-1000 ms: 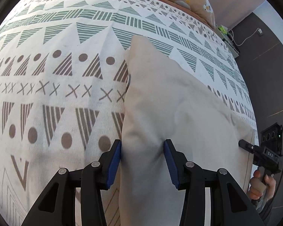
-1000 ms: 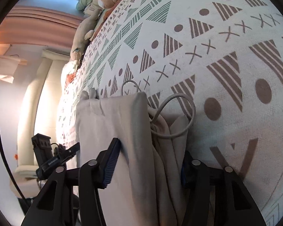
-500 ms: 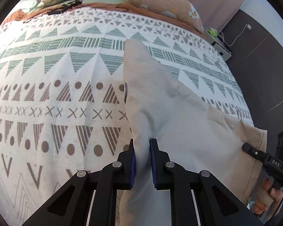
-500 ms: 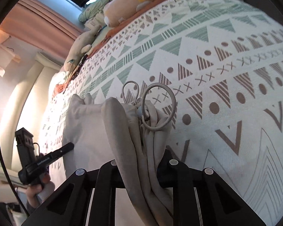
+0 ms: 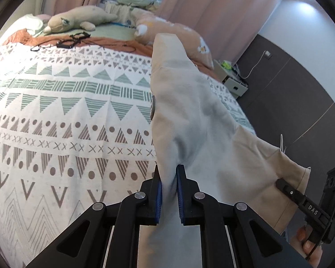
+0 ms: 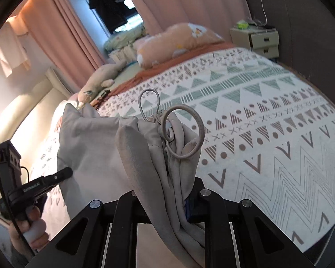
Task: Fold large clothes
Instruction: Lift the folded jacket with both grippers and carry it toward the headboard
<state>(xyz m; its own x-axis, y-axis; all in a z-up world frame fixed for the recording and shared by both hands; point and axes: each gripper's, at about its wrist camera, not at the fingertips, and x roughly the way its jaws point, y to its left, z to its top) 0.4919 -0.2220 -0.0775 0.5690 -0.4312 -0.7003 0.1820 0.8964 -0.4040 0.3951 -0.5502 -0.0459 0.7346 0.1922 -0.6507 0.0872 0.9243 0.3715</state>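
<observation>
A large beige garment [image 5: 201,120] with a drawstring [image 6: 183,131] hangs lifted above the patterned bedspread [image 5: 55,116]. My left gripper [image 5: 168,192] is shut on a pinch of its cloth, blue pads close together. My right gripper [image 6: 167,192] is shut on the bunched waistband of the garment [image 6: 145,156]; the cloth hides its pads. The right gripper also shows in the left wrist view [image 5: 301,198], gripping the garment's far edge. The left gripper shows in the right wrist view [image 6: 42,181].
The bed fills both views. Plush toys [image 5: 78,20] and an orange pillow [image 6: 178,42] lie at its head. A black cable [image 5: 71,41] lies near them. A nightstand [image 6: 256,40] stands by the dark wall. Pink curtains [image 6: 62,33] hang behind.
Both grippers closed on the garment and lifted it off the bed. The views tilted up, so the head of the bed and curtains now show.
</observation>
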